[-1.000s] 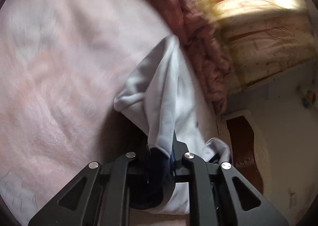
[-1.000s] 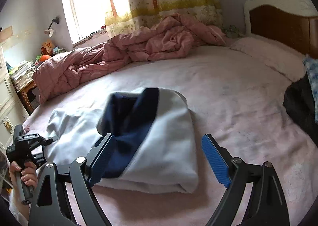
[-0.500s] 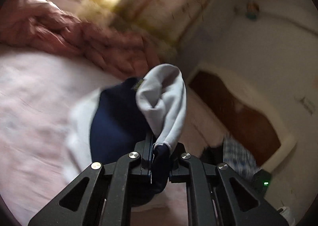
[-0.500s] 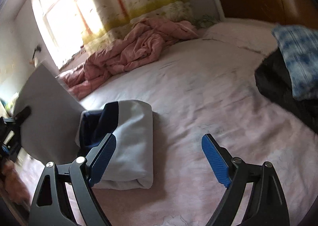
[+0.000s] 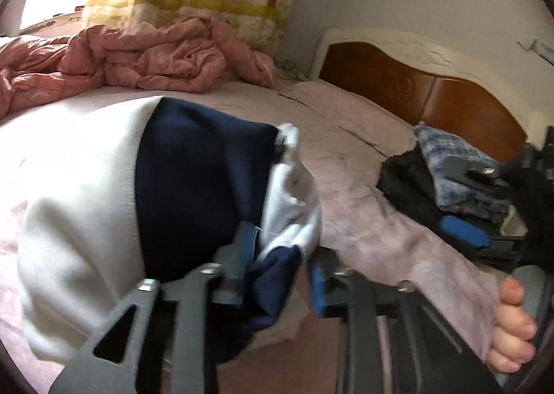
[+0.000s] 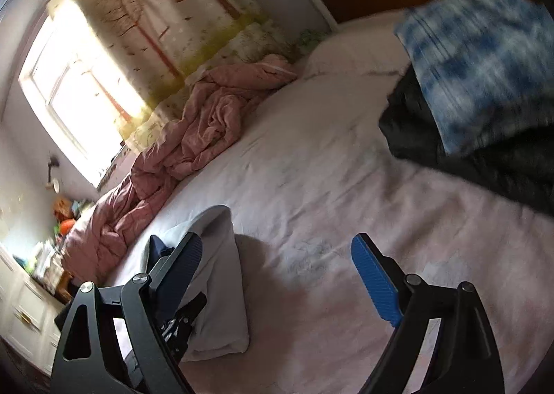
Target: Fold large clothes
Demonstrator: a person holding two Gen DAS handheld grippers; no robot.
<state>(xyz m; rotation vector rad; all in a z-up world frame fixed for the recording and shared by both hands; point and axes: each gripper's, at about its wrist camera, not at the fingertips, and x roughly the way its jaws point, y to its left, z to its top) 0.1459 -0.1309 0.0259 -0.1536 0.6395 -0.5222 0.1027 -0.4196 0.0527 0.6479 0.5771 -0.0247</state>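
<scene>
A white and navy garment lies folded on the pink bed sheet. My left gripper has its jaws parted, with the garment's navy cuff and white sleeve end lying loose between them. My right gripper is wide open and empty above the sheet, with the folded garment by its left finger. The right gripper also shows at the right of the left wrist view, held by a hand.
A crumpled pink quilt lies along the far side of the bed under a curtained window. A stack of black and blue-patterned folded clothes sits near the wooden headboard. A cluttered cabinet stands beside the bed.
My left gripper carried the sleeve end over the folded garment, lowered it, then opened its jaws. My right gripper swung right, toward the clothes stack, staying open.
</scene>
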